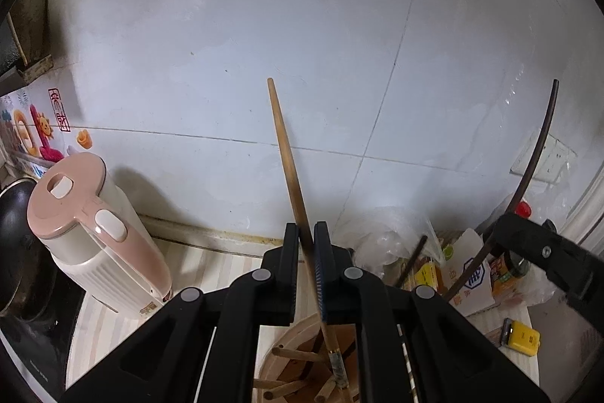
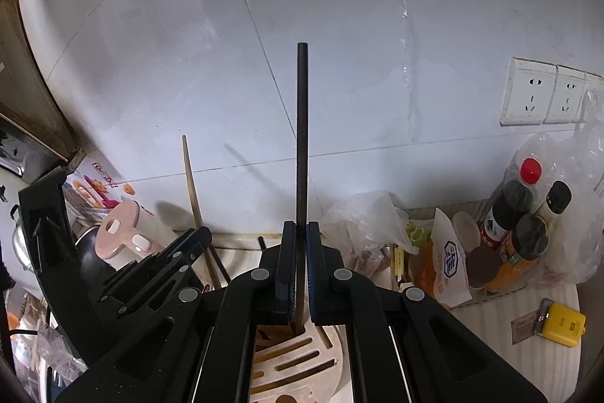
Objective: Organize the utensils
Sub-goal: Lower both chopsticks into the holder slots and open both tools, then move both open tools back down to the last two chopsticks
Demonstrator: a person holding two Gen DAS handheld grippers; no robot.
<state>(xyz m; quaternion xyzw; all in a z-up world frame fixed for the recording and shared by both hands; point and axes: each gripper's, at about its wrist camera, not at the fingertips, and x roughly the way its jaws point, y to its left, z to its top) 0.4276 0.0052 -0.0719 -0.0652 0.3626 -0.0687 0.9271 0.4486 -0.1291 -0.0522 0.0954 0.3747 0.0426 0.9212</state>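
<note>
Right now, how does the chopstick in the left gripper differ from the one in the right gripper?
The light wooden chopstick is pale brown and tapers toward its top; the dark chopstick is near black and even in width. In its own view the wooden one leans left, while the dark one stands straight. Both are clamped by shut jaws, left gripper and right gripper, above the round wooden holder.

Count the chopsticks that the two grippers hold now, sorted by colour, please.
light wooden chopstick, in the jaws of the left gripper: 1
dark chopstick, in the jaws of the right gripper: 1
Total: 2
</note>
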